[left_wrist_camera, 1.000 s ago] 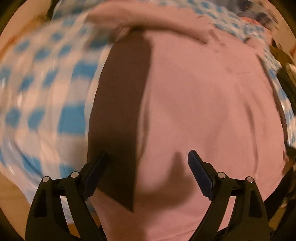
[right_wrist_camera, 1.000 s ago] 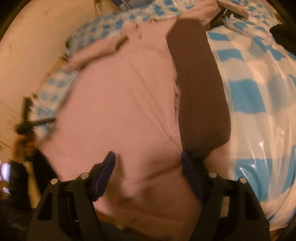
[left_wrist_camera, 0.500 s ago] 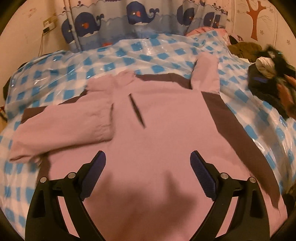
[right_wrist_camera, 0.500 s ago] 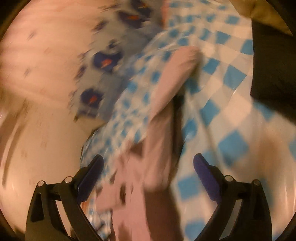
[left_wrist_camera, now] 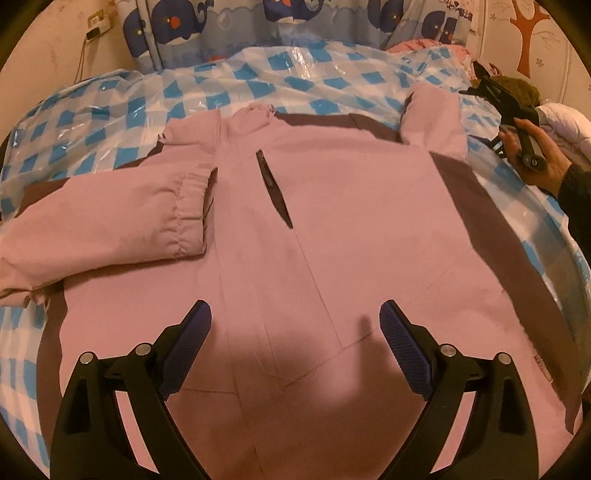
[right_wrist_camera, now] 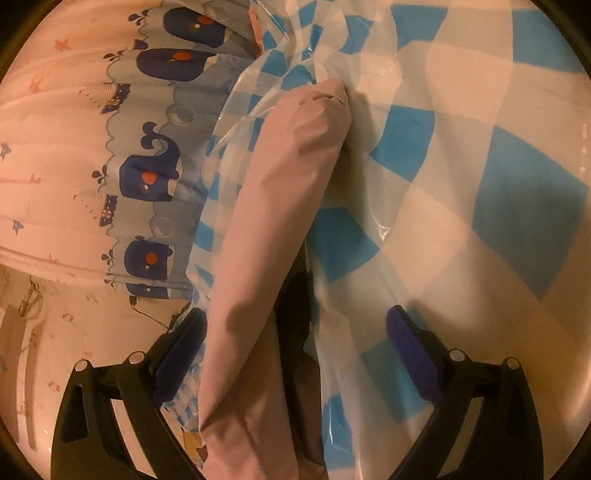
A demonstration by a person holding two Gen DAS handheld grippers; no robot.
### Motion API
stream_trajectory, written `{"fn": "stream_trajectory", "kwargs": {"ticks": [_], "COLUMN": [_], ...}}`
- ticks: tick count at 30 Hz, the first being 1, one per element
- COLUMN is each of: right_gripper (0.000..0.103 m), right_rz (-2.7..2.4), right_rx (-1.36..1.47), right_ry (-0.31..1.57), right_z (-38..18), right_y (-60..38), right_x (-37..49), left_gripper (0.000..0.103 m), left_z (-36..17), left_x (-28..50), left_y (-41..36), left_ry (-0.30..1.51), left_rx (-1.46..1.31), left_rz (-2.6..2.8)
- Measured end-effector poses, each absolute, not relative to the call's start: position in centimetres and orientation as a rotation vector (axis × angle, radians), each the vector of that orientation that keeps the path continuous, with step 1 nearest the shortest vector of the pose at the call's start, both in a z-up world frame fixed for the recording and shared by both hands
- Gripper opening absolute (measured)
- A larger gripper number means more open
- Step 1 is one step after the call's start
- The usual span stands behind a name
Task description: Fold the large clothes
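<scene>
One pink jacket (left_wrist_camera: 332, 229) lies front-up on the bed (left_wrist_camera: 110, 110), which is covered in a blue-and-white checked plastic sheet (right_wrist_camera: 480, 184). The jacket is my landmark

Progress, as I judge it: early. One of its two sleeves (left_wrist_camera: 110, 221) is already folded across the chest, cuff beside the centre zip. The other sleeve (right_wrist_camera: 288, 184) lies straight out from the far shoulder onto the sheet, not yet folded. Body and hem are flat and unfolded. Left to do: bring that second sleeve in, then fold the body

My left tongs (left_wrist_camera: 295, 347) hover over the jacket's lower front, jaws wide, nothing between them. My right tongs (right_wrist_camera: 295, 343) are at the outstretched sleeve, wide apart; the sleeve runs between the pads but they are not pressing it

Count: one jacket, two sleeves, two tongs, one whale-print curtain (left_wrist_camera: 280, 22) beyond the jacket's collar, a dark heap of other clothes (left_wrist_camera: 517, 92) past the unfolded sleeve
</scene>
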State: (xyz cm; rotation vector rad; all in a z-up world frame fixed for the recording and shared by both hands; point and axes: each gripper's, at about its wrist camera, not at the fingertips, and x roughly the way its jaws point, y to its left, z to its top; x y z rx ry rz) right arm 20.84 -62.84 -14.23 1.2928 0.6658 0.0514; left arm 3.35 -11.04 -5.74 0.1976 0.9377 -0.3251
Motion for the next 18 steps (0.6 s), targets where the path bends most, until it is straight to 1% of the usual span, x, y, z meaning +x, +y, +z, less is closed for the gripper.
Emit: {"fn": "stream_trajectory", "kwargs": {"ticks": [7, 14, 15, 16, 17, 18], "right_gripper": [0.094, 0.093, 0.085, 0.060, 0.044, 0.016], "right_rz": [0.061, 0.133, 0.142, 0.157, 0.173, 0.177], "right_rx": [1.395, 1.365, 1.340, 1.288, 1.252, 1.214], "right_ry": [0.584, 0.539, 0.541, 0.539, 0.538, 0.529], "right_z": [-15.4, -14.3, -13.8, -13.2, -12.5, -11.7], "right_y": [-64.9, -65.2, -65.0, -64.6, -64.2, -64.0], "right_x": [22.0, 26.2, 26.8, 27.3, 27.7, 27.7], "left_gripper": [0.089, 0.089, 0.089, 0.089, 0.089, 0.089], "left_z": [-6.0, -6.1, -6.2, -6.3, -6.4, -6.4], "left_x": [3.5, 3.6, 3.6, 3.6, 3.6, 3.6], "left_y": [-10.7, -10.6, -10.6, -10.7, -10.7, -10.8], "left_ry": [0.949, 0.936, 0.933, 0.933, 0.934, 0.930], "left_rx": [0.178, 0.186, 0.193, 0.202, 0.209, 0.221], "left_rz": [-0.327, -0.304, -0.297, -0.293, -0.290, -0.286]}}
